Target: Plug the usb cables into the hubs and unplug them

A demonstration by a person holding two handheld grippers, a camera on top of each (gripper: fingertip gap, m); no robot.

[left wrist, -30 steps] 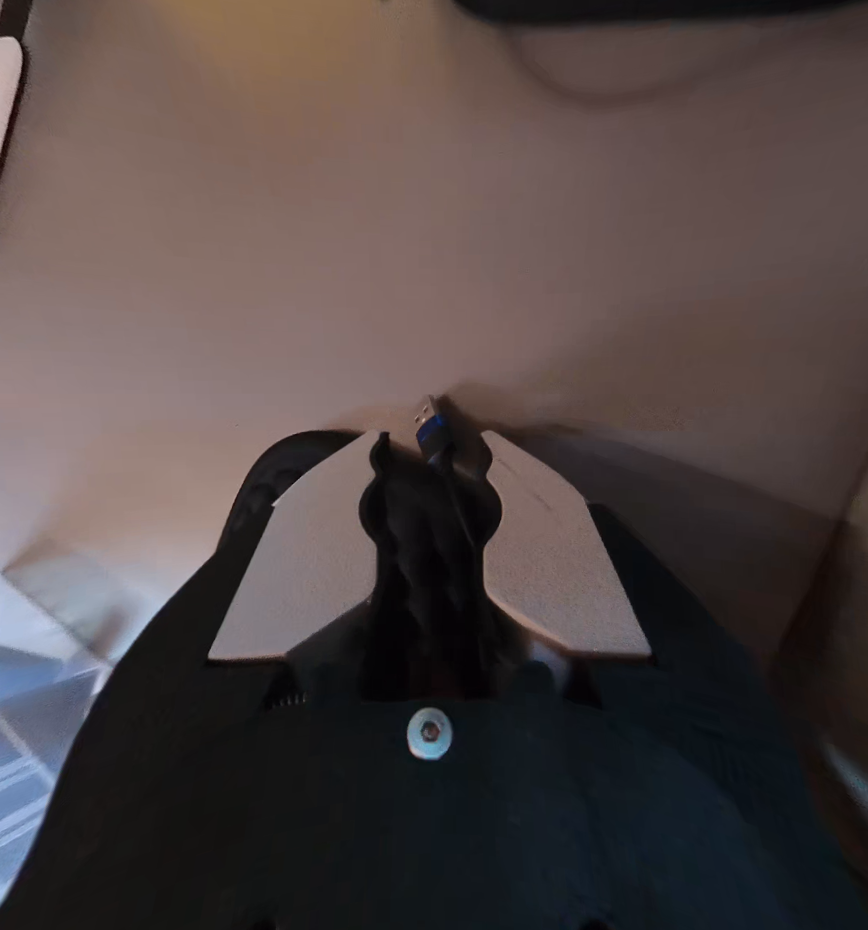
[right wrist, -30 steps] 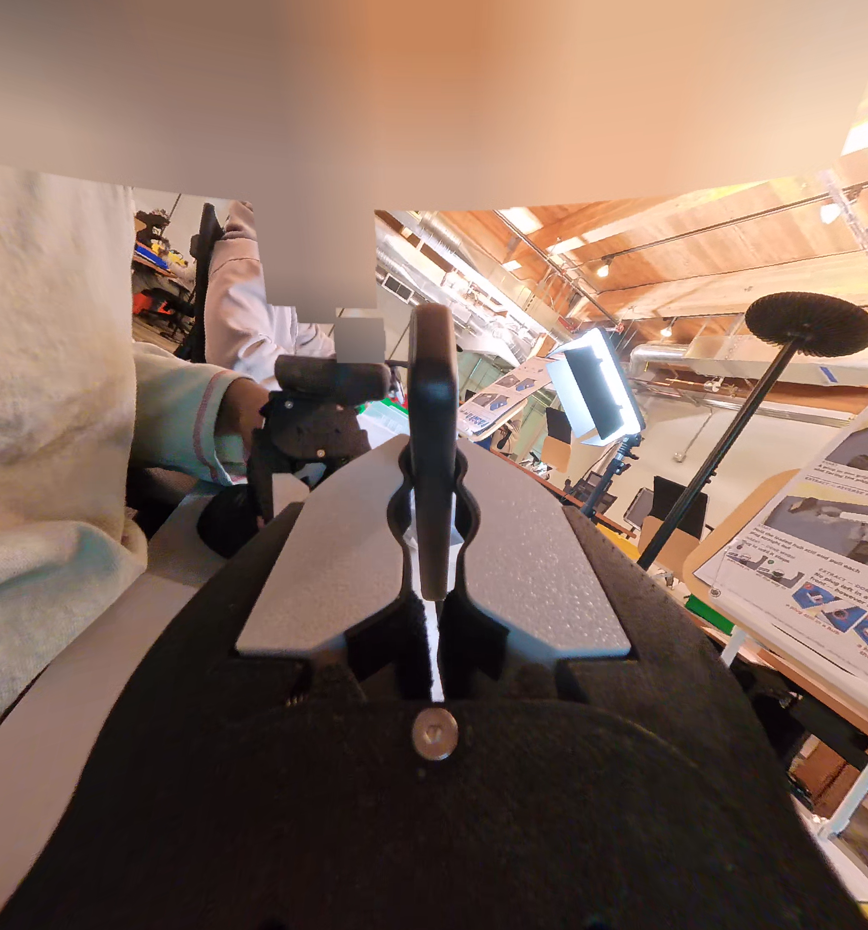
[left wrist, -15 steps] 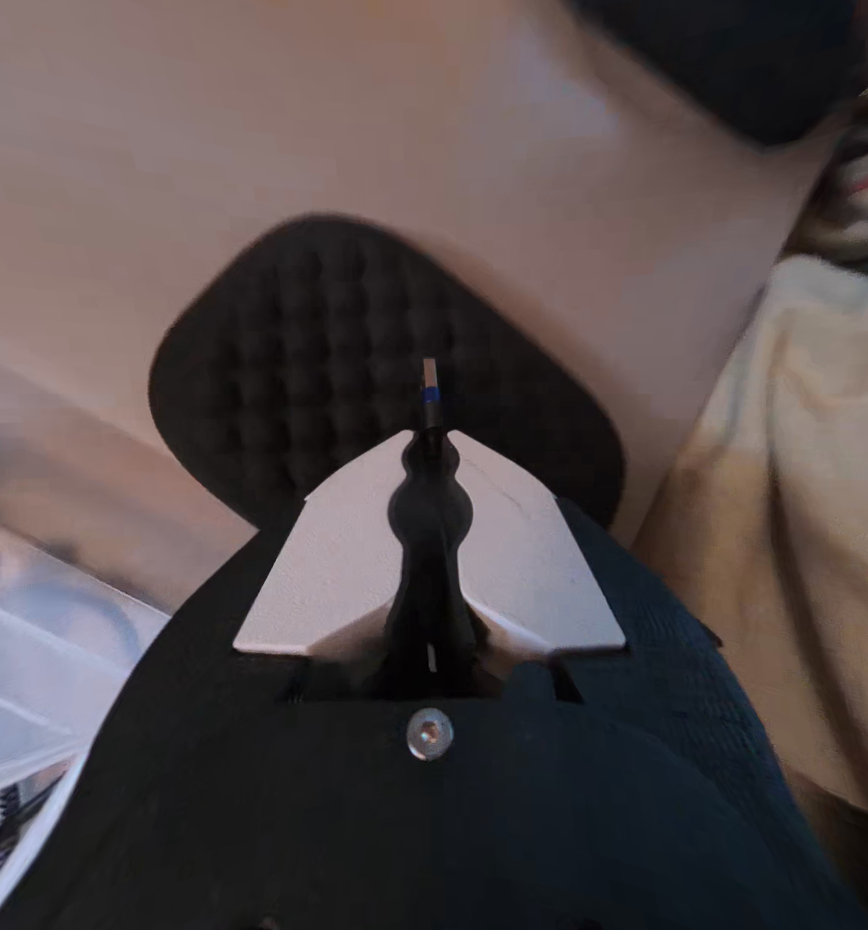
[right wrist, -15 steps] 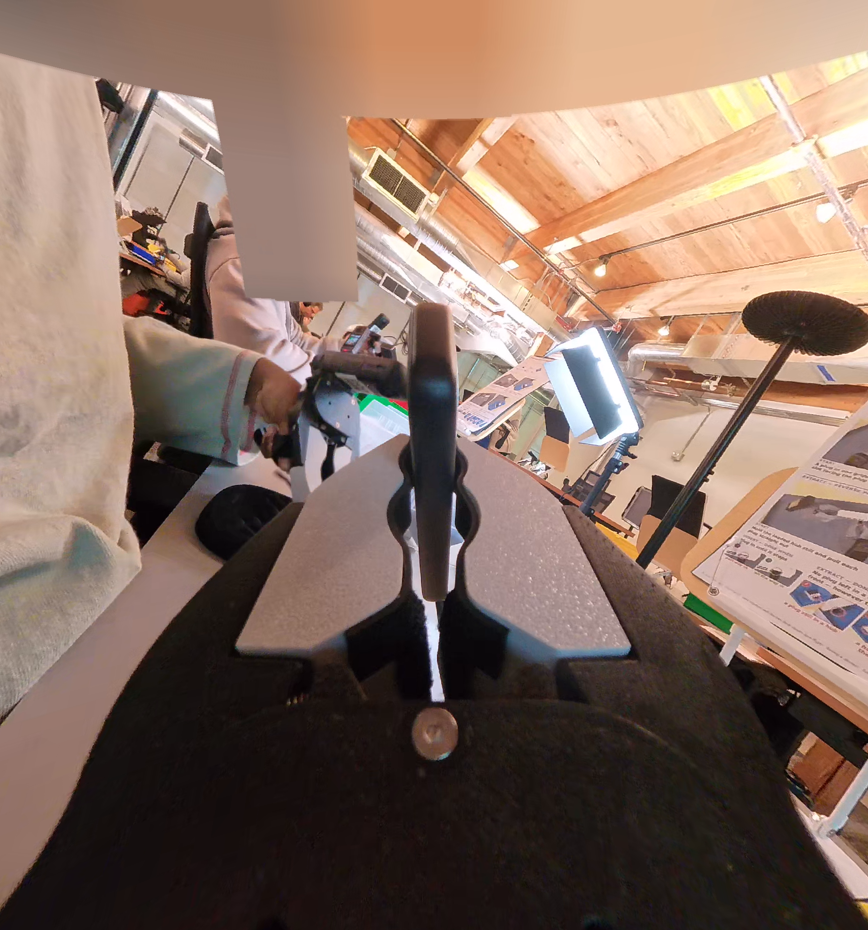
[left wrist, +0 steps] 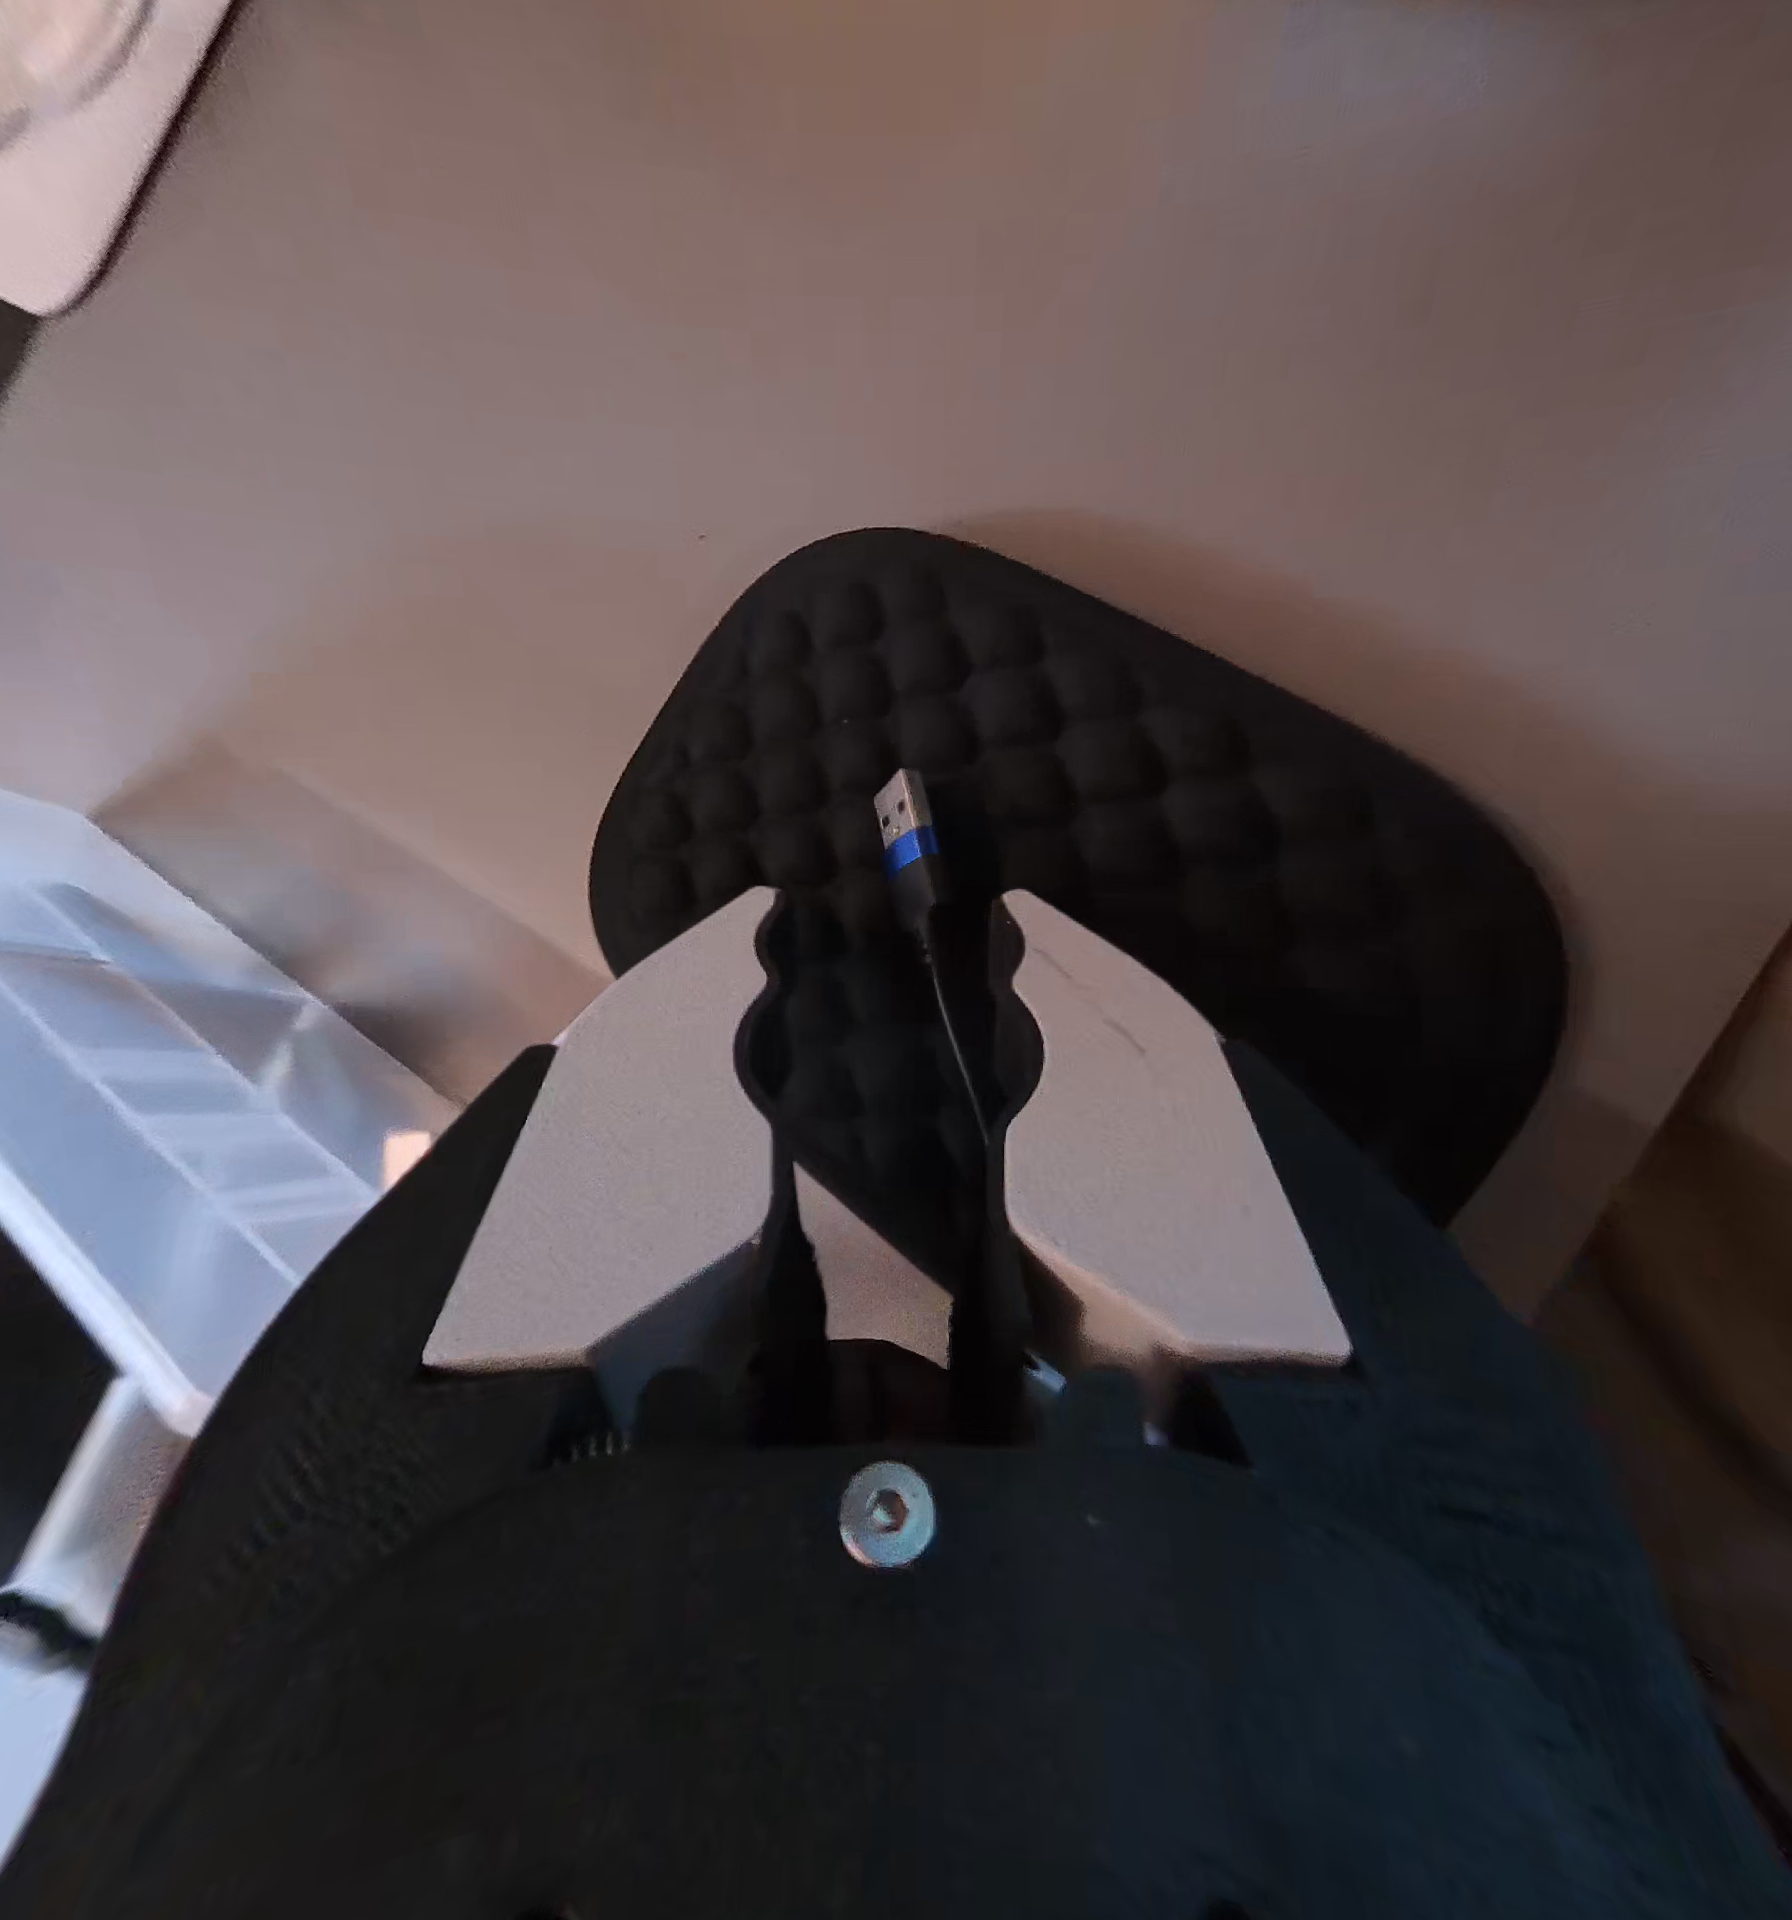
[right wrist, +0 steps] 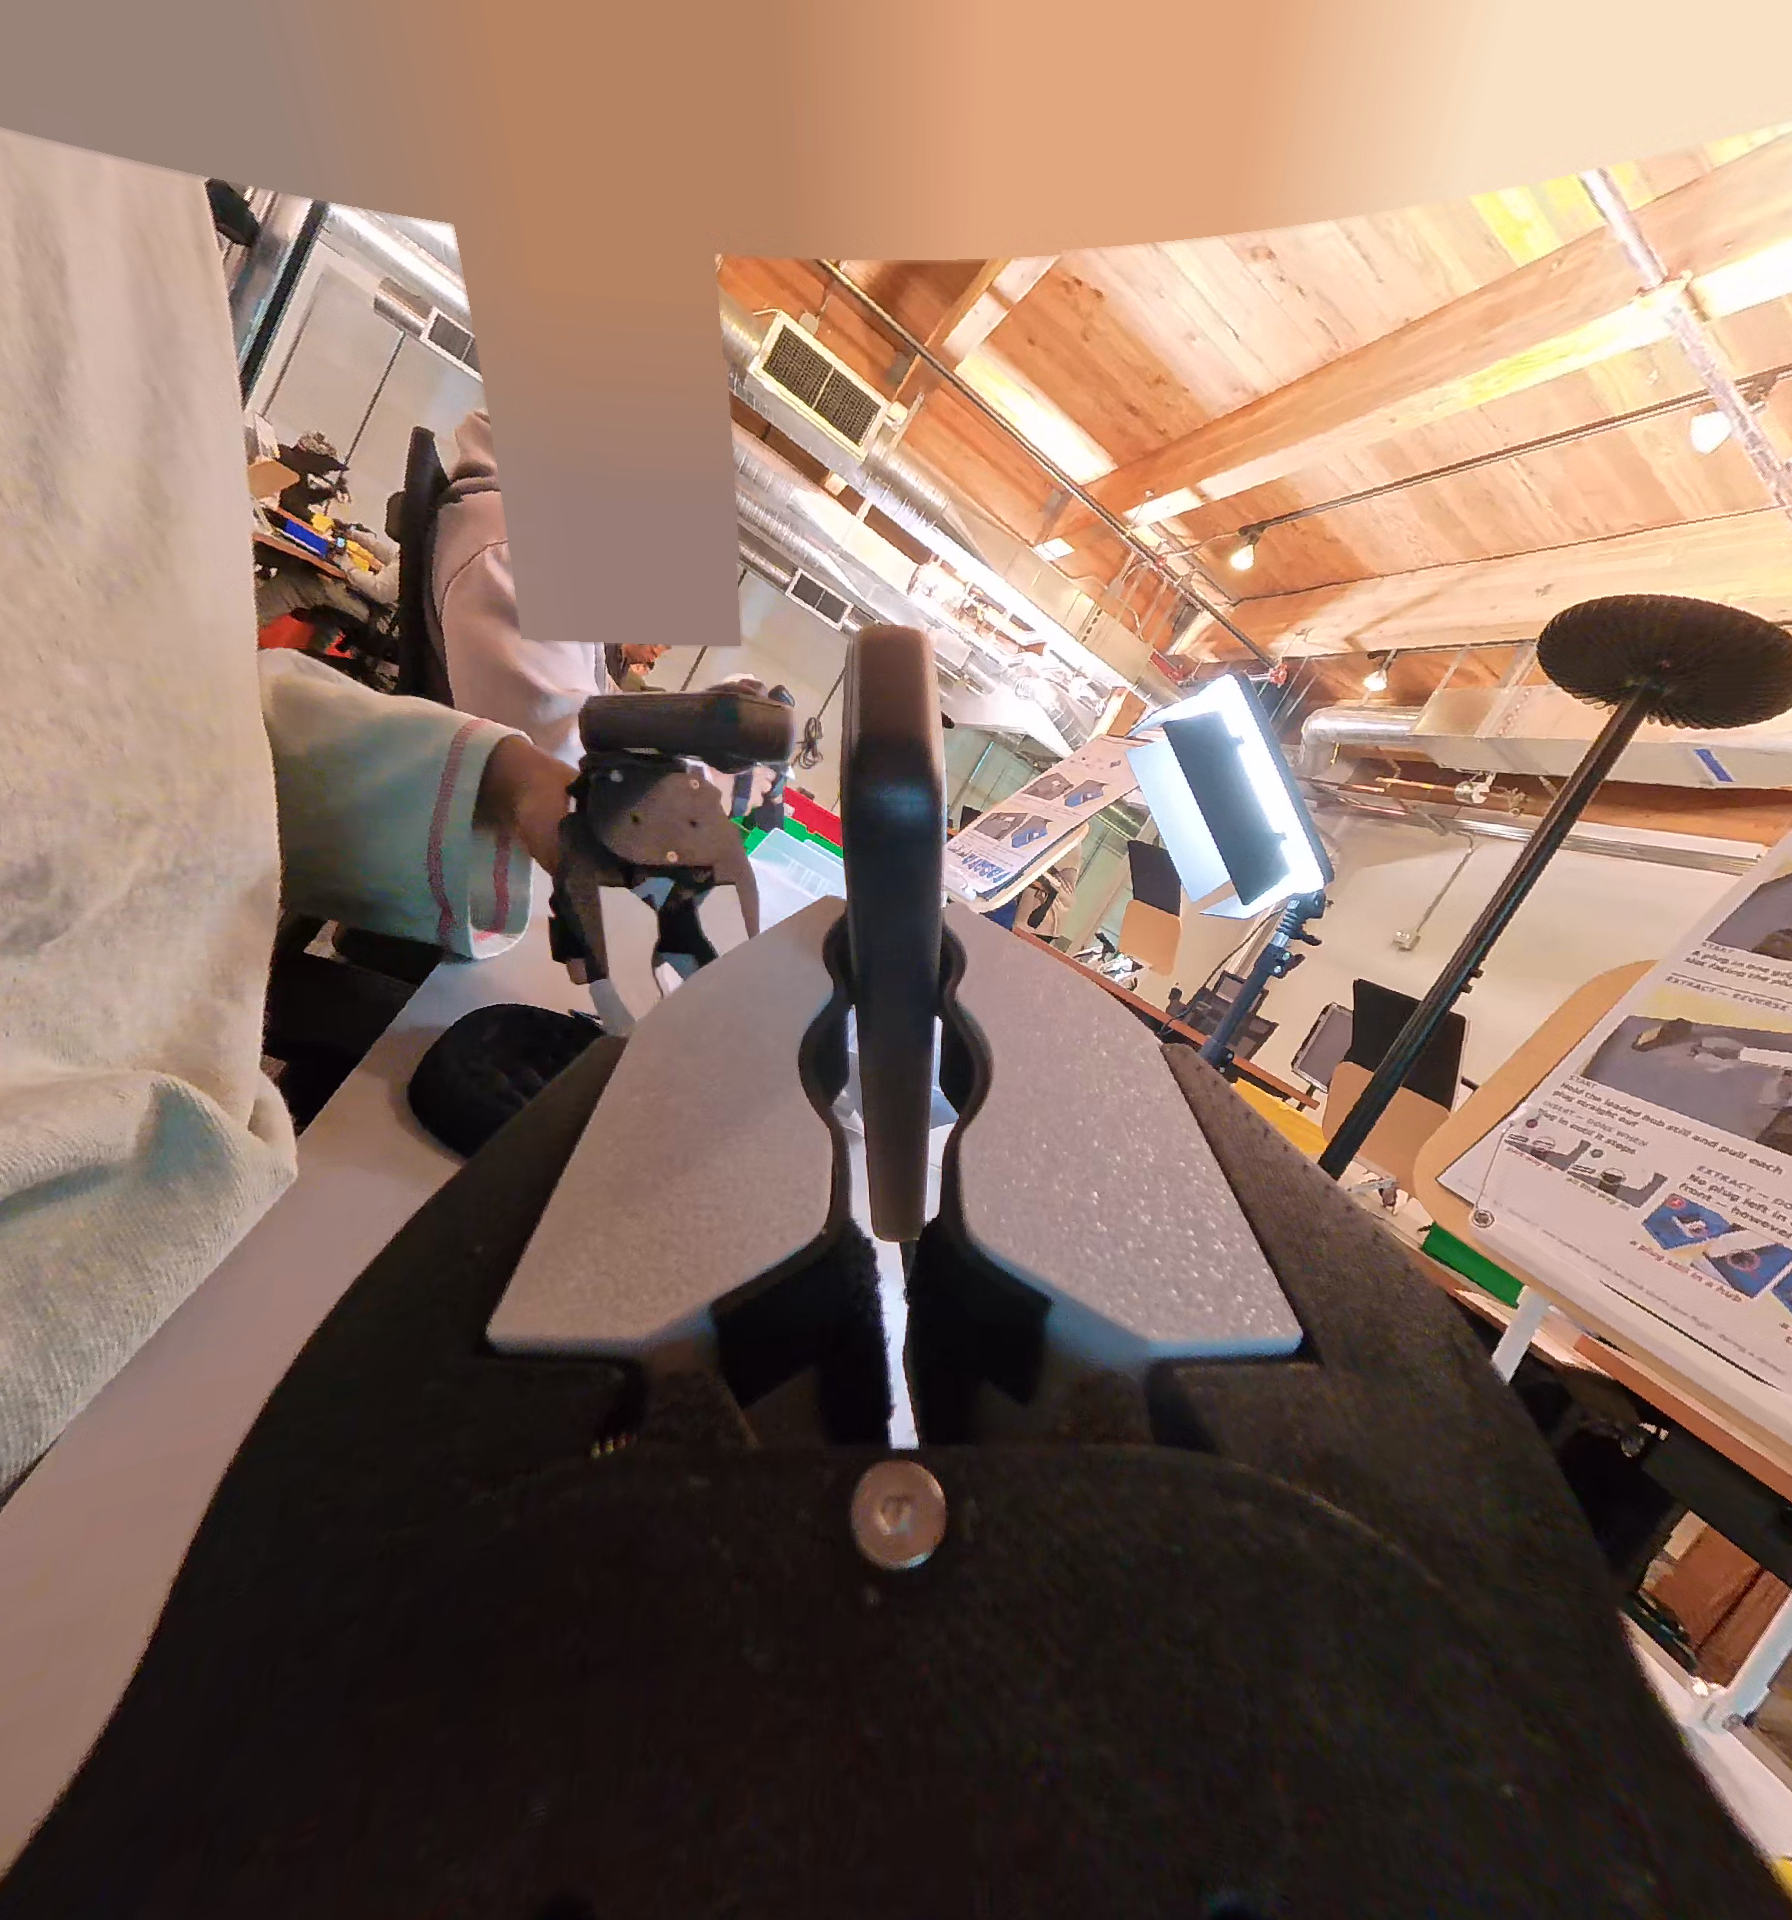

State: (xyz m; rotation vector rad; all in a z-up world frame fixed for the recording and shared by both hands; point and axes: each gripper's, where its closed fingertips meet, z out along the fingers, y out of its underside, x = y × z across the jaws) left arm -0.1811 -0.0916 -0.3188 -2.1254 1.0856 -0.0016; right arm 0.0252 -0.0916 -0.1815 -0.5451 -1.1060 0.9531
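My left gripper [left wrist: 887,899] is open over a black bumpy pad [left wrist: 1131,790] on the pale table [left wrist: 871,312]. A USB plug [left wrist: 907,821] with a silver tip and a blue band lies loose in the gap, nearer the right finger. Its thin black cable [left wrist: 959,1049] runs back between the jaws. My right gripper [right wrist: 892,925] is shut on a black hub [right wrist: 892,810], held upright and edge-on. In the right wrist view a hand holds the left gripper [right wrist: 653,966] open above the pad [right wrist: 497,1070].
A clear plastic bin [left wrist: 144,1039] stands left of the pad. The person's cream sleeve [right wrist: 61,727] fills the left of the right wrist view. An instruction board [right wrist: 1702,1091], a light panel [right wrist: 1224,800] and a black stand [right wrist: 1671,665] are off to the right.
My left gripper has opened and let go of the USB plug, which now sits tilted and loose between the jaws. The right gripper still holds the hub in place.
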